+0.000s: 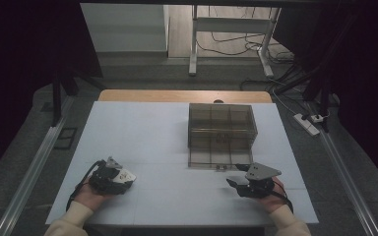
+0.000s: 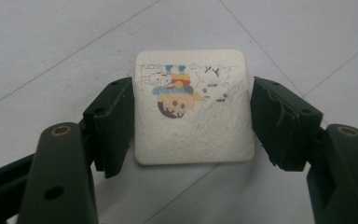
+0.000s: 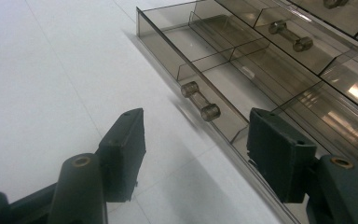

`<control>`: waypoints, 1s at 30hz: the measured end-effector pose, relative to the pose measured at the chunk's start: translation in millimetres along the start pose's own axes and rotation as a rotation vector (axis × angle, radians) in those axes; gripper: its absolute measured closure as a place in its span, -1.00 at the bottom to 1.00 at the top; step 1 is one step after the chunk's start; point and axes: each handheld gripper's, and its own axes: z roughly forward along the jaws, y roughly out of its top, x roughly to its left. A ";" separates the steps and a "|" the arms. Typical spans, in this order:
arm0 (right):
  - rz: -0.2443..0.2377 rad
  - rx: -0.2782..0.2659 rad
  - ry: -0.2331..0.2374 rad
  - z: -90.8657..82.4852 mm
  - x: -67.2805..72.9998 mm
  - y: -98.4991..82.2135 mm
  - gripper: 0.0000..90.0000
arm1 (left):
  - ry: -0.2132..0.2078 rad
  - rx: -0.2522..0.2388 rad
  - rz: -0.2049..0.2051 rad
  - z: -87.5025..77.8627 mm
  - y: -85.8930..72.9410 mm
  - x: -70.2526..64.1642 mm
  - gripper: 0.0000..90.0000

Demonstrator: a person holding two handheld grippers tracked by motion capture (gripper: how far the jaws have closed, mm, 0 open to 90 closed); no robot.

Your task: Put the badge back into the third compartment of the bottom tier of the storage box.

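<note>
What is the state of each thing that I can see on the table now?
White cartoon packet: flat on the table, clamped by the left gripper.
Right gripper: open, empty, before the drawer handle.
Lower drawer: pulled out, compartments empty.
Drawer box: upright on the table.

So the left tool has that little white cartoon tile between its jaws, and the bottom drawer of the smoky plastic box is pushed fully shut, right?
Not quite. The bottom drawer of the smoky plastic box is pulled out, not shut: the high view shows it jutting toward the person, and the right gripper view looks into its open compartments. The rest holds: the left tool has the white cartoon tile between its jaws.
</note>
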 end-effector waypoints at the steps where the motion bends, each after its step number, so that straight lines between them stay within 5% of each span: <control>1: 0.001 0.001 0.000 0.0 -0.1 -0.1 -0.18 | -0.001 -0.003 0.002 0.1 -0.2 0.1 -0.26; 13: 0.003 0.002 -0.006 -1.2 -0.9 -0.2 -0.18 | -0.025 -0.059 0.000 -3.5 -2.5 4.8 -0.26; 30: 0.005 0.009 0.001 -0.6 -0.9 -1.1 -0.19 | -0.095 -0.241 -0.010 -14.8 4.1 5.1 -0.26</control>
